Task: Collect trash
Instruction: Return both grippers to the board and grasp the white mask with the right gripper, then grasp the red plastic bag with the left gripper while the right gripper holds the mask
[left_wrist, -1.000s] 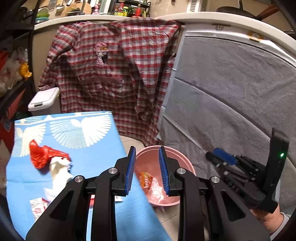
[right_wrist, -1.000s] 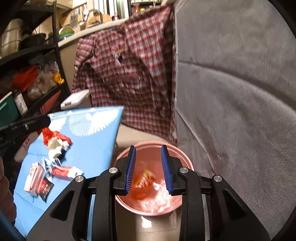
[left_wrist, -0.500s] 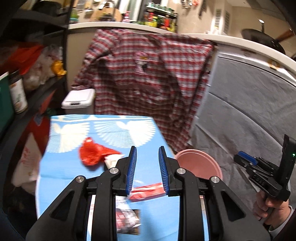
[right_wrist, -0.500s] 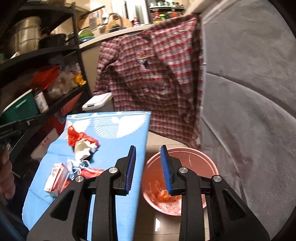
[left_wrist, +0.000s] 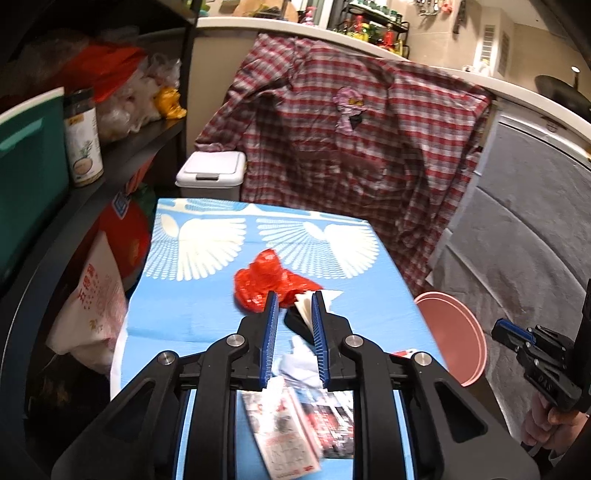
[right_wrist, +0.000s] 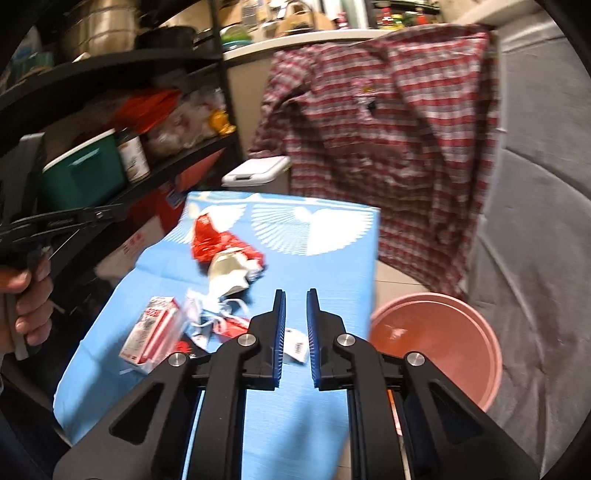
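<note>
Right wrist: pink bucket (right_wrist: 436, 339) just beside table edge (right_wrist: 375, 266).

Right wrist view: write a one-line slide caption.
Right tool closing on nothing above a blue tablecloth strewn with trash, beside a pink bucket.

Both tongs narrower, over table (left_wrist: 207, 317)

- A crumpled red plastic bag (left_wrist: 271, 282) lies mid-bench on the blue cloth, touching a white paper wad (right_wrist: 227, 275).
- A small red-and-white carton (right_wrist: 149, 334) lies on its side beside loose wrappers (right_wrist: 212, 319).
- A pink bucket (right_wrist: 437, 341) stands upright on the floor, just beside the bench.
</note>
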